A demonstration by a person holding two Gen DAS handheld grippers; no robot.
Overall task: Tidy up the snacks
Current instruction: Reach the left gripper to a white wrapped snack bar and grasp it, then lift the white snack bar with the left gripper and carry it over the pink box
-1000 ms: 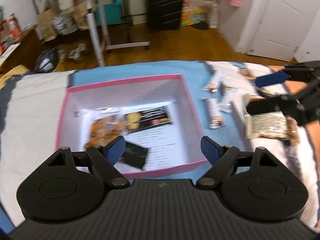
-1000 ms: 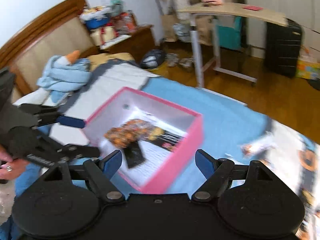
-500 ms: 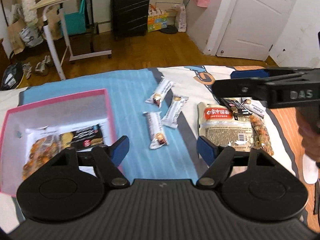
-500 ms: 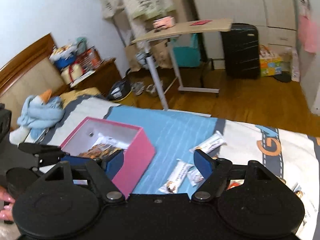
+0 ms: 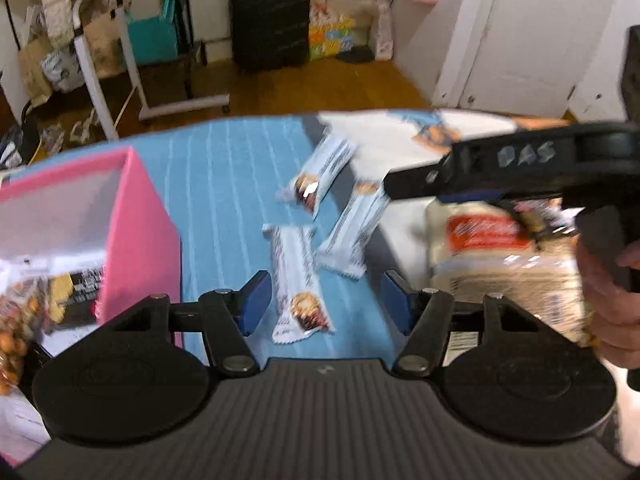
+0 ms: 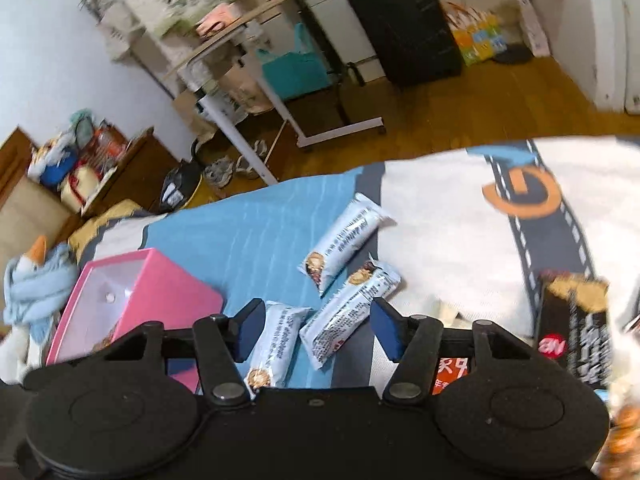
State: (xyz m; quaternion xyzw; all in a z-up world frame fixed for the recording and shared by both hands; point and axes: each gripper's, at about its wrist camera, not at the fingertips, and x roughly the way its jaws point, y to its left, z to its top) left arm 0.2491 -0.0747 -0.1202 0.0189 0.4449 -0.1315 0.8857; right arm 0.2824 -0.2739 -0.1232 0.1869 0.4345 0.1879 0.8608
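Wooden flooring fills the upper part of both views, with a black suitcase against the far wall and a white-legged rolling desk to its left. Below it spreads a bed cover, blue in the middle of the frame and white with an orange print toward the right.

At the left edge of the left wrist view stands the pink box, open on top, with snack packets already lying in its white interior. Three white snack bars lie on the blue cover near the centre: the nearest bar runs up the frame between the fingers of the left gripper, the middle bar sits just to its upper right, and the far bar lies above them. A large beige bag with a red label rests at the right.

Both sets of jaws have just been closing and stand about half open. The left pads do not touch the nearest bar. The right gripper frames the lower end of the middle bar in its own view, without pressing on it. From the left wrist view, it reaches in from the right edge, held by a hand.
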